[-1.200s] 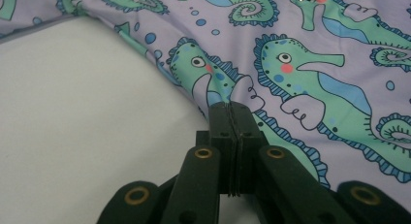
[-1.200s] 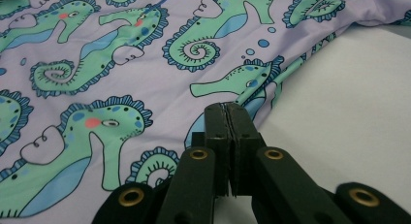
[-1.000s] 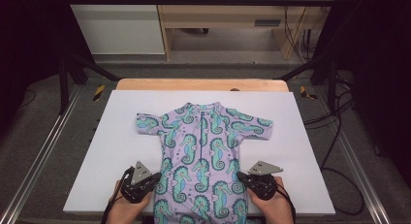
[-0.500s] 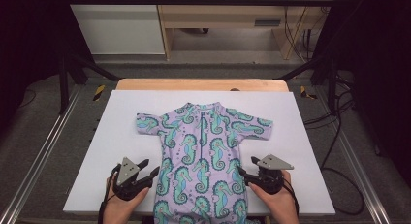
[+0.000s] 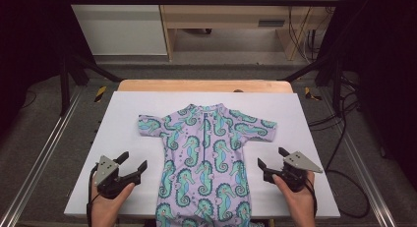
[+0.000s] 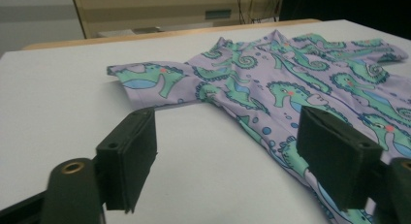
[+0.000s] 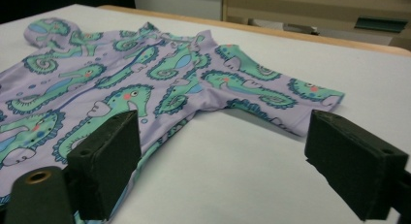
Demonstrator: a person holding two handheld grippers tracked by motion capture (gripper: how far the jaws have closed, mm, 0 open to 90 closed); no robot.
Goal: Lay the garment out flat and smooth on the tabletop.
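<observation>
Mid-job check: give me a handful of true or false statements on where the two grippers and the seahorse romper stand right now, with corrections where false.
1. The left gripper is open. True.
2. The right gripper is clamped on a sleeve. False: its jaws stand apart and hold nothing.
3. The seahorse romper lies flat, front up, on the white table. True: its zip line faces up.
4. Both grippers sit on top of the garment's chest. False: each sits beside the garment, one at either side of its lower half.
5. The romper's sleeves are folded in over the body. False: both sleeves are spread outward.
</observation>
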